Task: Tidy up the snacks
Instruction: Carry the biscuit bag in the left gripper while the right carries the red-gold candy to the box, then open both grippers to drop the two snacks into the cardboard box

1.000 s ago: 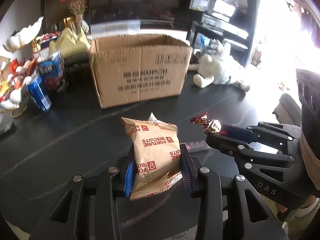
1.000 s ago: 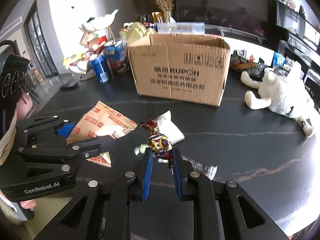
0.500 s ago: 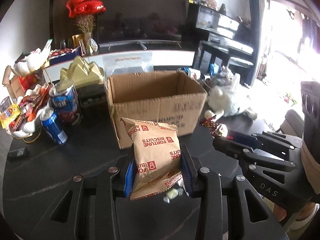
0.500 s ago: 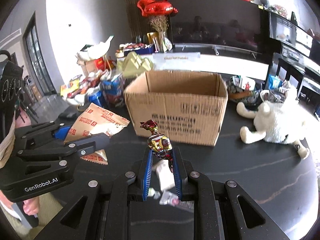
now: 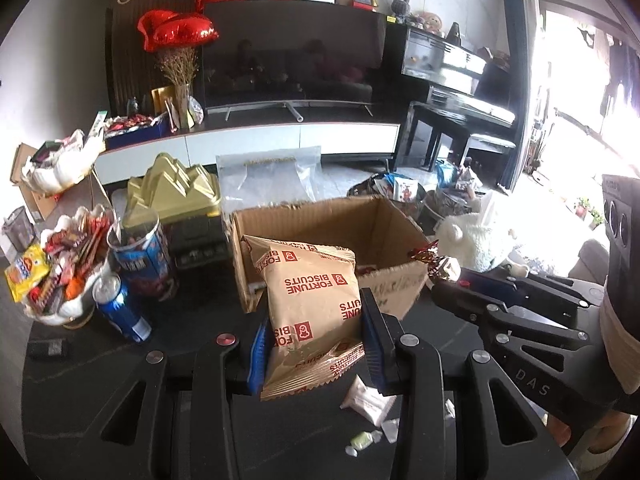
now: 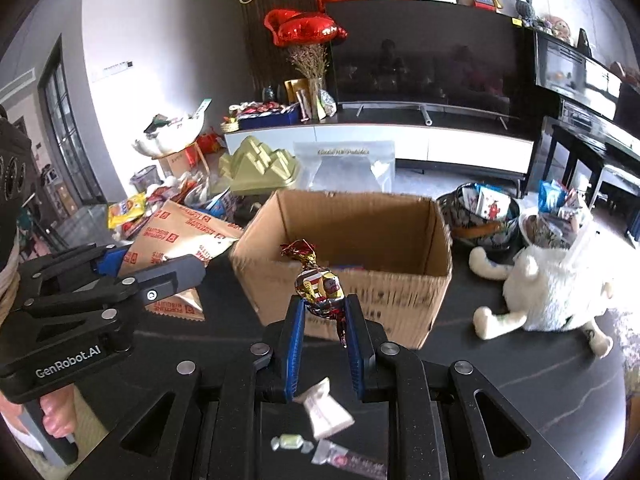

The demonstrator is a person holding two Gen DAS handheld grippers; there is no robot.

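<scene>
My left gripper [image 5: 314, 336] is shut on a tan Fortune Biscuits packet [image 5: 312, 300] and holds it up in front of the open cardboard box [image 5: 372, 236]. My right gripper [image 6: 322, 322] is shut on a foil-wrapped candy [image 6: 318, 284], raised just before the box's [image 6: 352, 292] near wall. Each gripper shows in the other's view: the right gripper [image 5: 444, 276] with its candy [image 5: 434, 260], the left gripper [image 6: 160, 276] with its packet [image 6: 180, 236]. Some items lie inside the box.
Small sweets [image 6: 328, 404] lie on the dark table [image 6: 520, 380] below the grippers. A white plush toy [image 6: 548, 284] lies right of the box. A blue can [image 5: 122, 308], a blue tub [image 5: 140, 256] and a snack bowl [image 5: 60, 268] stand left.
Both grippers rose and moved forward toward the box with their snacks. The box now appears closer and its inside shows; the loose sweets dropped below the fingers.
</scene>
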